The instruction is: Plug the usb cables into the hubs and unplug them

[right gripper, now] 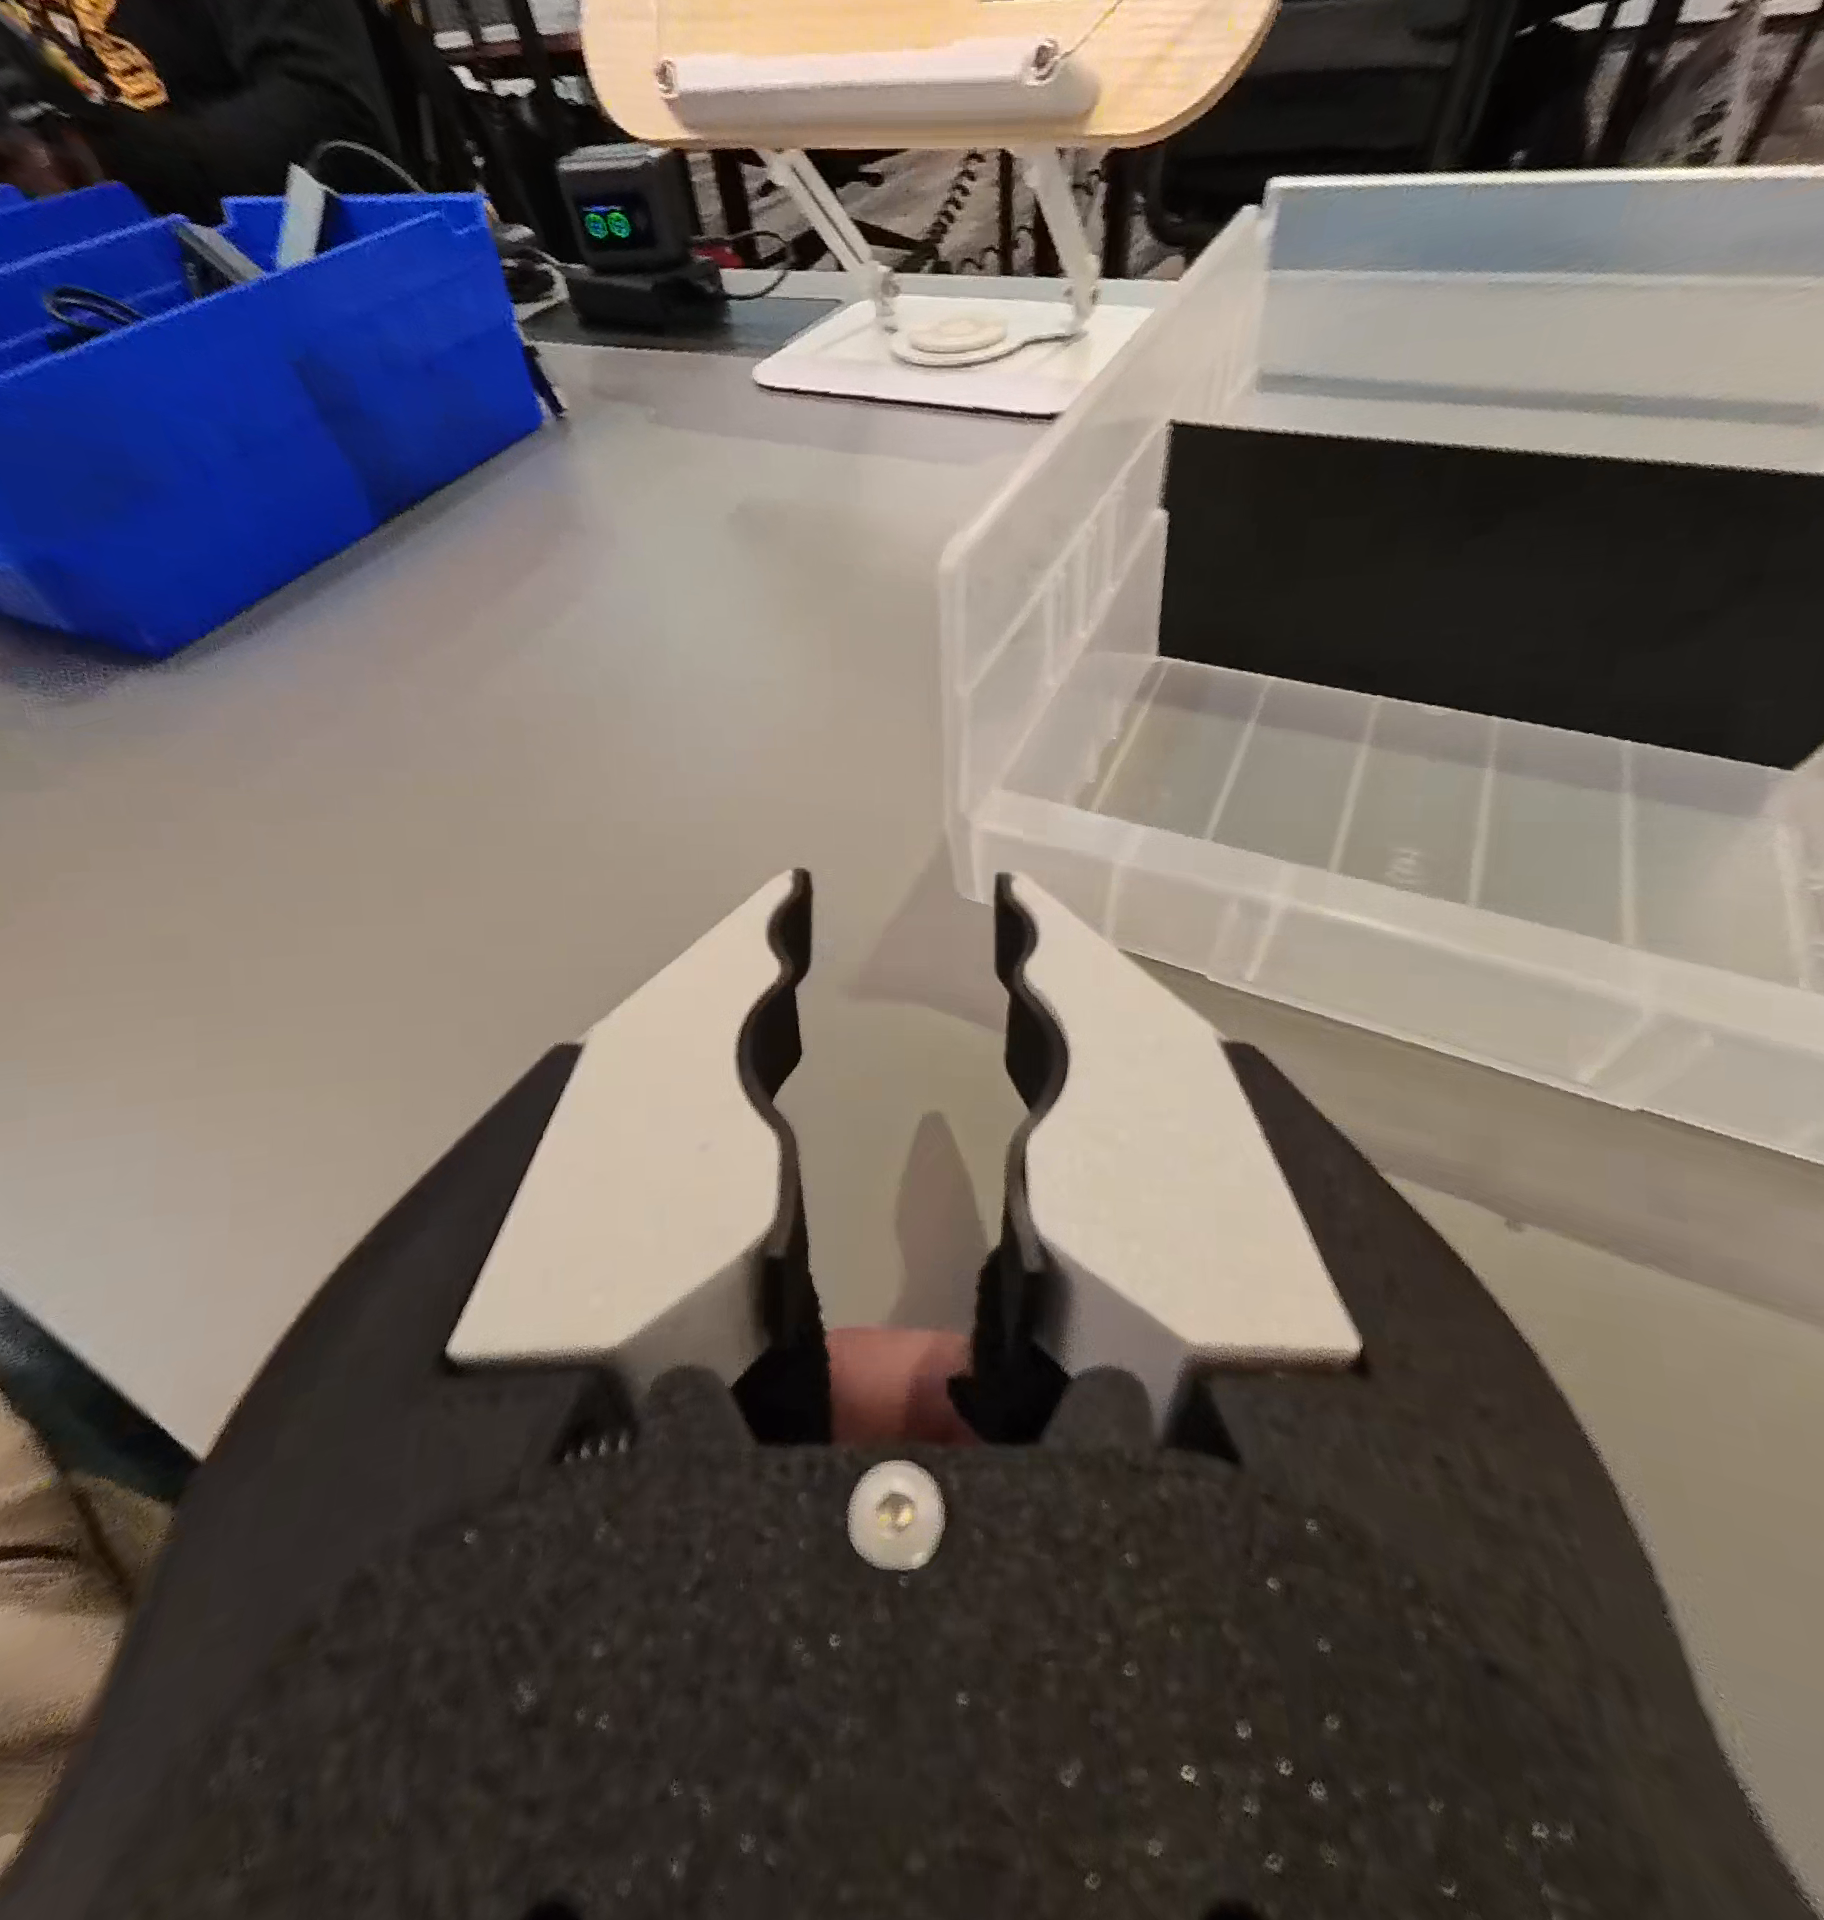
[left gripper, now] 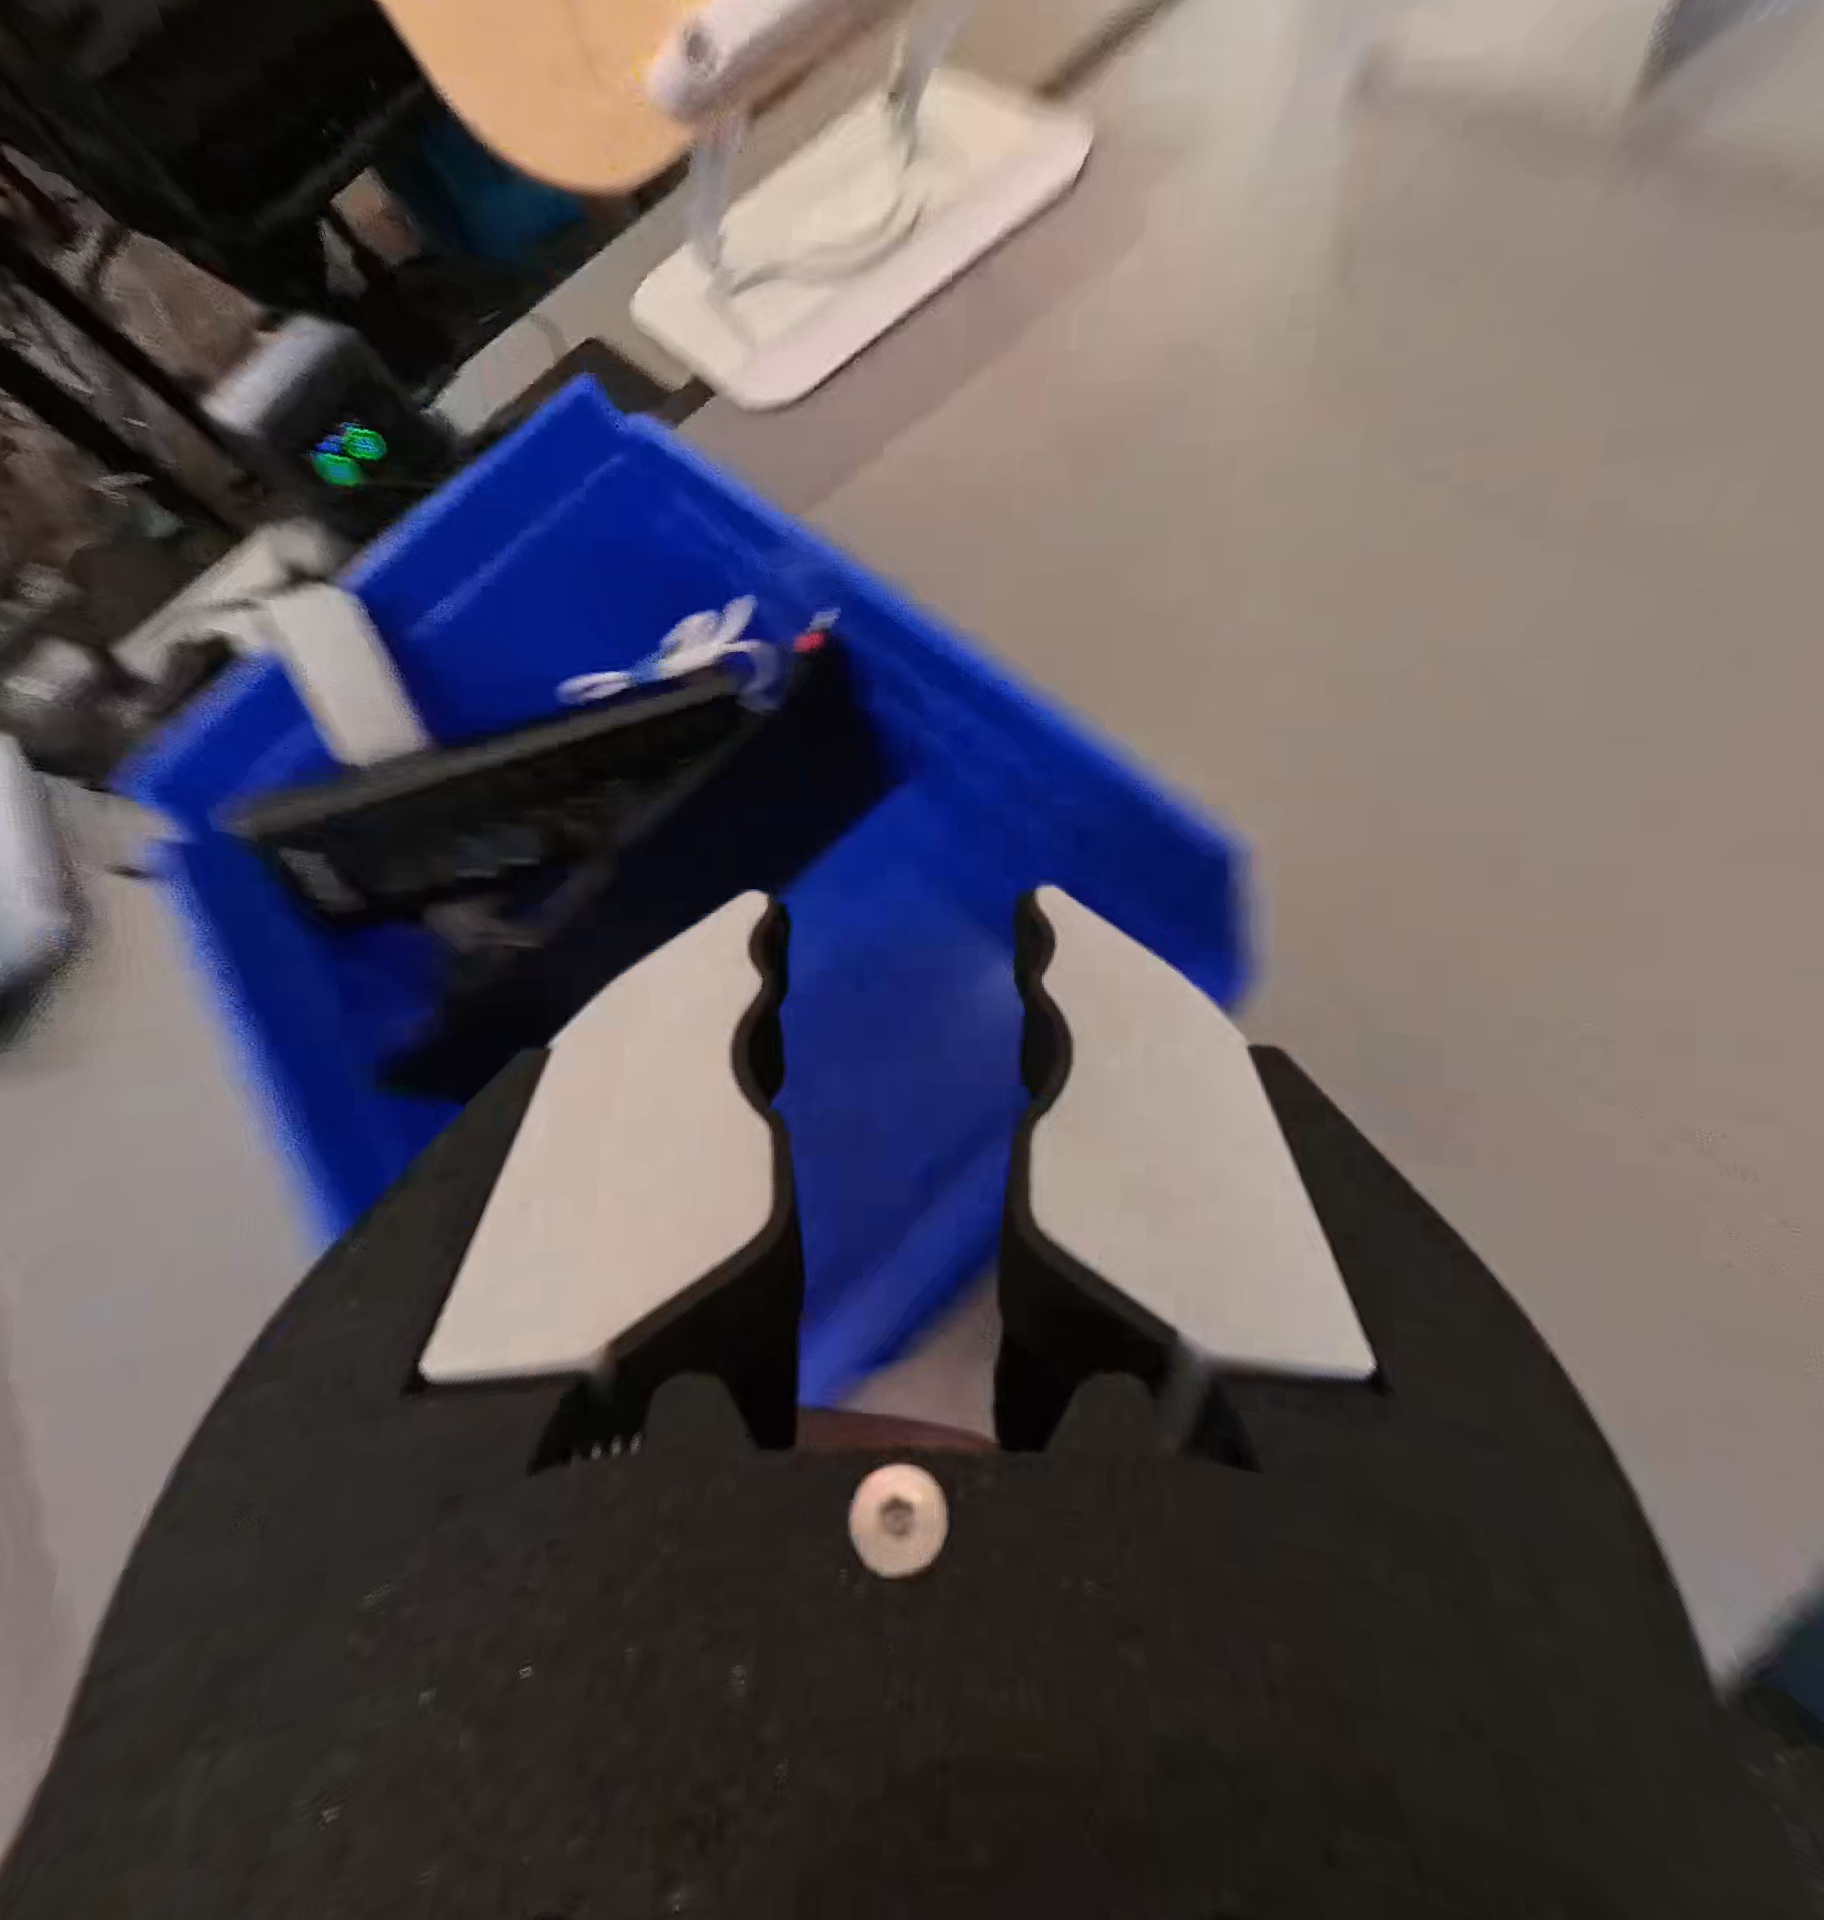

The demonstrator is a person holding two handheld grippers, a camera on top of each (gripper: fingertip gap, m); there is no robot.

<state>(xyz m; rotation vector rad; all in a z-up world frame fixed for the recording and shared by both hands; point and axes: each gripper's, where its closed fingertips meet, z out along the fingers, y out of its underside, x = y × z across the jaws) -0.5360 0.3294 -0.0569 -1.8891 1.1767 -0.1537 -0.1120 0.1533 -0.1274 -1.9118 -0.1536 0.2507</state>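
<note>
The left wrist view is motion-blurred. My left gripper [left gripper: 900,914] is open and empty, hovering over the near end of a blue bin [left gripper: 1043,800]. Inside the bin lie a flat black device [left gripper: 492,800], a grey block [left gripper: 352,675] and a white cable [left gripper: 679,655]. My right gripper [right gripper: 903,894] is open and empty above the grey table [right gripper: 472,831], just left of a clear plastic bin [right gripper: 1407,831] that holds a black box [right gripper: 1490,582]. The blue bin also shows in the right wrist view [right gripper: 264,457], at the far left, with black cables inside.
A white stand [right gripper: 939,353] with a wooden panel stands at the table's back; it also shows in the left wrist view [left gripper: 866,239]. A small black device with green lights [right gripper: 617,223] sits behind the blue bin. A person's sleeve [right gripper: 14,1610] is at lower left. One gripper's finger ends stand about 45 centimeters off the other's.
</note>
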